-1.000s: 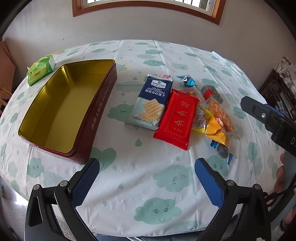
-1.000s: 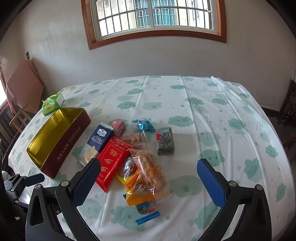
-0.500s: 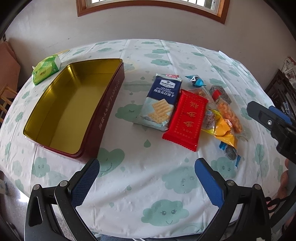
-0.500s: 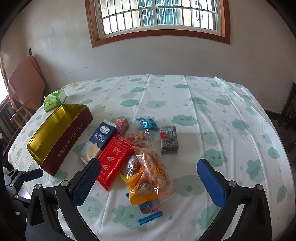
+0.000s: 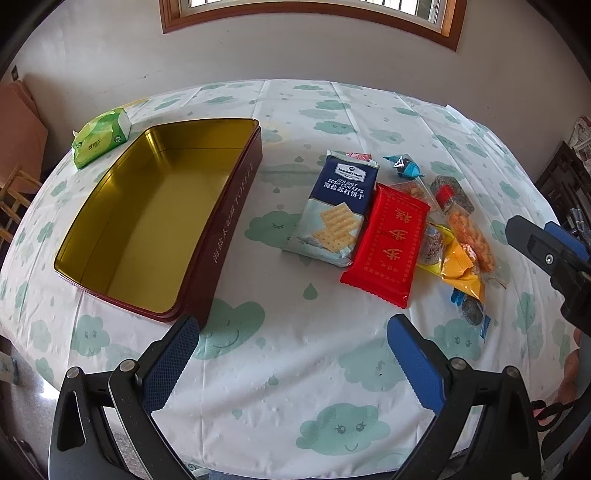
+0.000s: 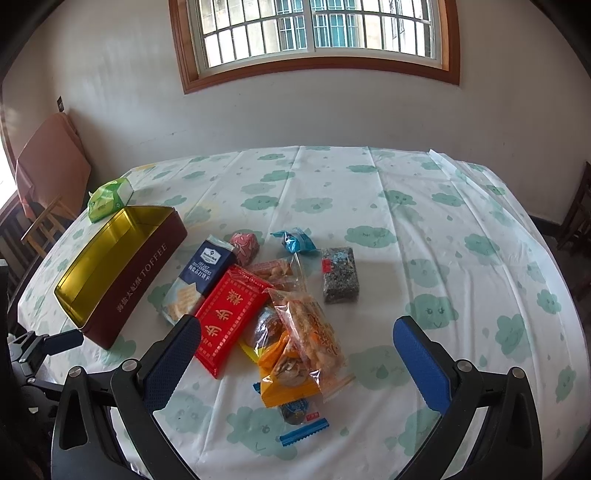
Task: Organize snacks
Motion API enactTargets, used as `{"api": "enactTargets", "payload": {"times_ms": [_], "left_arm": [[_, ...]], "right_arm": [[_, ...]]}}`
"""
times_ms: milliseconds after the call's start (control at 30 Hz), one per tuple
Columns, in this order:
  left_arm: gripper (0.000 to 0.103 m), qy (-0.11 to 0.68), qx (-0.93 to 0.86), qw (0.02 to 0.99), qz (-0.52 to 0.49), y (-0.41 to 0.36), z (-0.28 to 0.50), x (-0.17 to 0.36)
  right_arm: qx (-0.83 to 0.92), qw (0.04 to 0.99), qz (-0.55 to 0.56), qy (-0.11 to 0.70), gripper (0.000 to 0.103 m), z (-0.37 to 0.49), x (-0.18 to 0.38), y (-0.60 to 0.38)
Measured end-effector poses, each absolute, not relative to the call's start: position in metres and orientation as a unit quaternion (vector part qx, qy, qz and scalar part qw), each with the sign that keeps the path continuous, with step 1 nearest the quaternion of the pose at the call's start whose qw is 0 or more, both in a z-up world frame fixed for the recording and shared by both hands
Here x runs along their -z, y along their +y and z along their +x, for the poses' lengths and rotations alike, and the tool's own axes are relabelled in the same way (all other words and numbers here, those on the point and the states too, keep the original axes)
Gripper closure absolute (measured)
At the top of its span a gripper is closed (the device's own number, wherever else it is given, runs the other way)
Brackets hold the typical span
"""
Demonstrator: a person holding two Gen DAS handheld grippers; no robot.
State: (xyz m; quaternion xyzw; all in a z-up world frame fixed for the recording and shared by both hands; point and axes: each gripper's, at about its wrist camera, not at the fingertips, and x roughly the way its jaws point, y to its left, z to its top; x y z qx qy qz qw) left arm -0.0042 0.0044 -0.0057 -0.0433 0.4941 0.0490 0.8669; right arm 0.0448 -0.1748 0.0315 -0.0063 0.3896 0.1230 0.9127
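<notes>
An open maroon toffee tin (image 5: 236, 206) with an empty gold inside (image 6: 107, 243) lies at the left of the table. Right of it is a pile of snacks: a blue soda cracker pack (image 5: 338, 212) (image 6: 201, 277), a red packet (image 5: 389, 243) (image 6: 231, 314), a clear bag of orange snacks (image 6: 314, 332), an orange packet (image 5: 460, 273), a blue wrapped candy (image 6: 295, 242) and a dark seed bar (image 6: 340, 275). My left gripper (image 5: 291, 363) is open and empty above the near table edge. My right gripper (image 6: 295, 363) is open and empty over the pile's near end.
A green tissue pack (image 5: 101, 138) lies behind the tin. The cloud-print tablecloth (image 6: 443, 240) covers the round table. A wooden chair (image 6: 44, 221) stands at the left and a wall with a window (image 6: 317, 33) is behind.
Both grippers have drawn back and tilted up a little, so the tin and snacks sit lower and farther right in view. Nothing on the table has moved.
</notes>
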Motion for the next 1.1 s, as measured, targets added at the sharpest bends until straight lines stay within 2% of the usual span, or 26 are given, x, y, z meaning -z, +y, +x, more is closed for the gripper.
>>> {"api": "enactTargets", "payload": {"times_ms": [1100], "left_arm": [[0.008,0.494,-0.047,0.868,-0.023,0.0004,0.0038,0.0076]], "right_arm": [[-0.118,0.913,-0.008,0.390,0.000,0.0456,-0.0270,-0.1742]]}}
